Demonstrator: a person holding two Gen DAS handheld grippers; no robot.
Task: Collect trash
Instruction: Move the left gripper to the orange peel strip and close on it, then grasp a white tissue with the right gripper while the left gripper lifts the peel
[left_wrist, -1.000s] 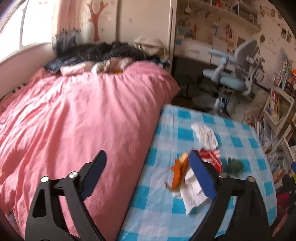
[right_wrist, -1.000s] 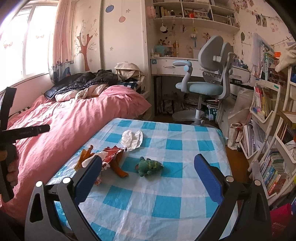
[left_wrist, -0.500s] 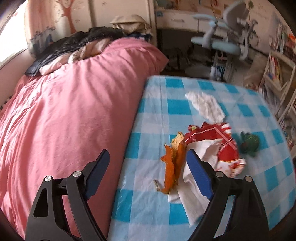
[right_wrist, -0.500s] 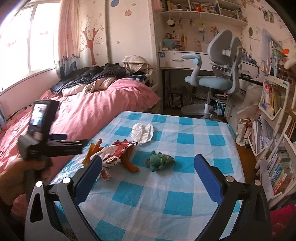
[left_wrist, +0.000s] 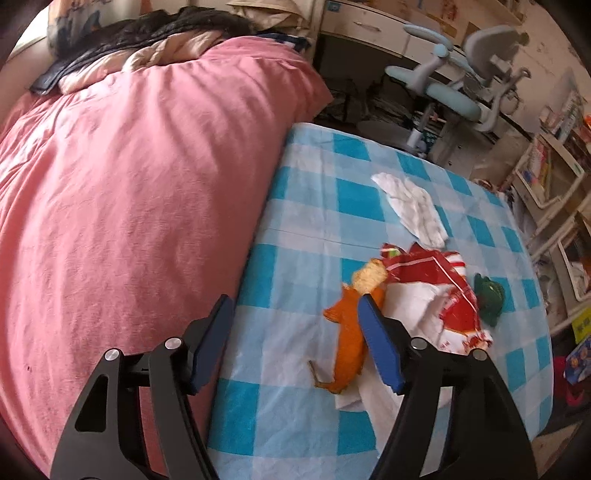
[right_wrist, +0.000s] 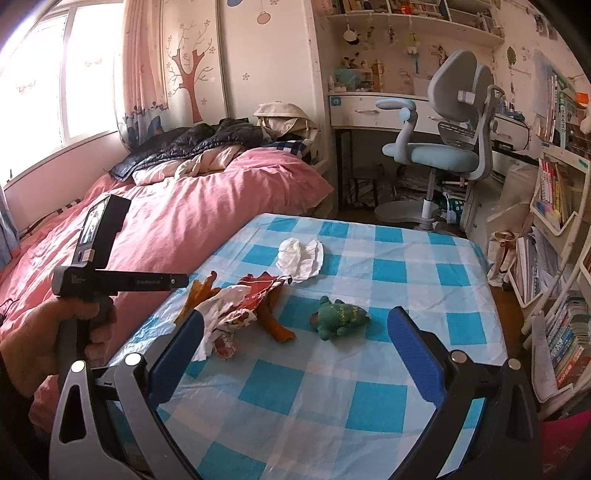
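Left gripper (left_wrist: 295, 339): jaws spread wide, nothing between them, held above the table (left_wrist: 314, 229) edge where the checked cloth meets the pink bed (left_wrist: 129, 166). Its right finger lies over the near edge of the trash pile in this view; whether it touches cannot be told.

Trash, left wrist view: an orange peel (left_wrist: 349, 332) lies on the cloth, just beside a red-and-white wrapper (left_wrist: 443, 291) crumpled together with white paper. A white tissue (left_wrist: 410, 206) rests farther back, apart from the pile. A green toy (left_wrist: 489, 299) sits just beyond the wrapper's right edge.

Right gripper (right_wrist: 295, 343): jaws spread wide, empty, held over the near part of the table (right_wrist: 369, 369). Between its fingers the view shows the wrapper (right_wrist: 240, 302) at left, peel (right_wrist: 273, 321) pieces on both sides of it, the toy (right_wrist: 338, 317) near the middle and the tissue (right_wrist: 301, 256) behind. The left gripper (right_wrist: 173, 281) appears at the left of this view, held in the left hand (right_wrist: 48, 332), its tip near the peel end of the pile.

Background: bed (right_wrist: 184, 221) at left, a chair (right_wrist: 443, 147) and a shelf (right_wrist: 554, 240) of books at right.
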